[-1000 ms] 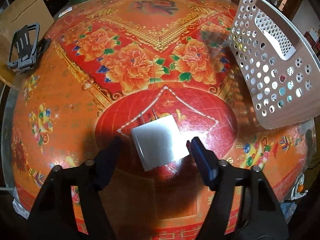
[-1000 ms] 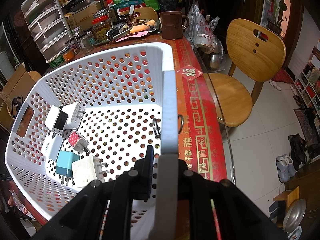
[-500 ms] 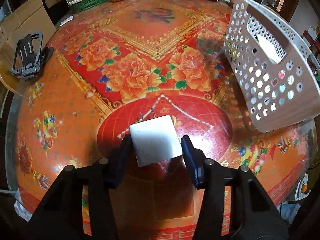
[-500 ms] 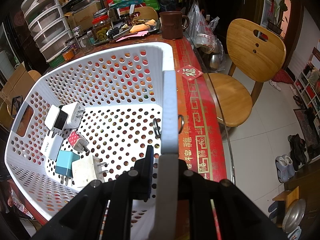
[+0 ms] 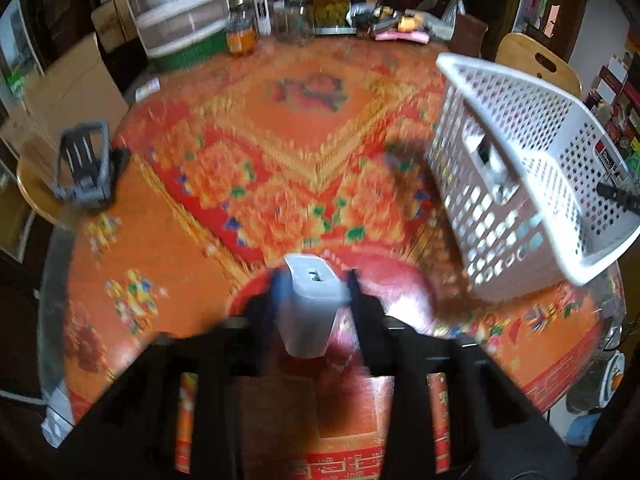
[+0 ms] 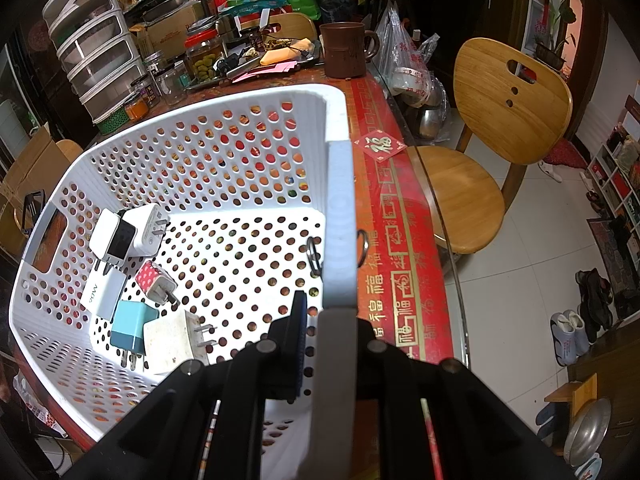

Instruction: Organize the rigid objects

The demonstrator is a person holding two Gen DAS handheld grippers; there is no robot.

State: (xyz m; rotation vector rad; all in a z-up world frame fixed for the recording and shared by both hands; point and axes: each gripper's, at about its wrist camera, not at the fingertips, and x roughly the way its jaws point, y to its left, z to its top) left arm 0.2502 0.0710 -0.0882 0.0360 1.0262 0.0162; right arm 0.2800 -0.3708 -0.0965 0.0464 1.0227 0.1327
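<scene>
My left gripper (image 5: 314,292) is shut on a white charger block (image 5: 310,308) and holds it lifted above the red and orange flowered table (image 5: 256,168); this view is blurred by motion. The white perforated basket (image 5: 520,184) stands tilted to the right of it. My right gripper (image 6: 328,320) is shut on the basket's near rim (image 6: 340,216). Inside the basket lie several chargers: a white pair (image 6: 128,232), a pink dotted one (image 6: 154,280), a blue one (image 6: 130,326) and a cream one (image 6: 172,340).
A grey phone stand (image 5: 84,164) sits at the table's left edge. Jars, a plastic drawer unit (image 5: 176,16) and clutter line the far edge. A brown mug (image 6: 344,50) stands beyond the basket. A wooden chair (image 6: 492,152) stands to the right of the table.
My left gripper closed on the white charger block and lifted it off the table, tilting upward. The right gripper and the basket have stayed still.
</scene>
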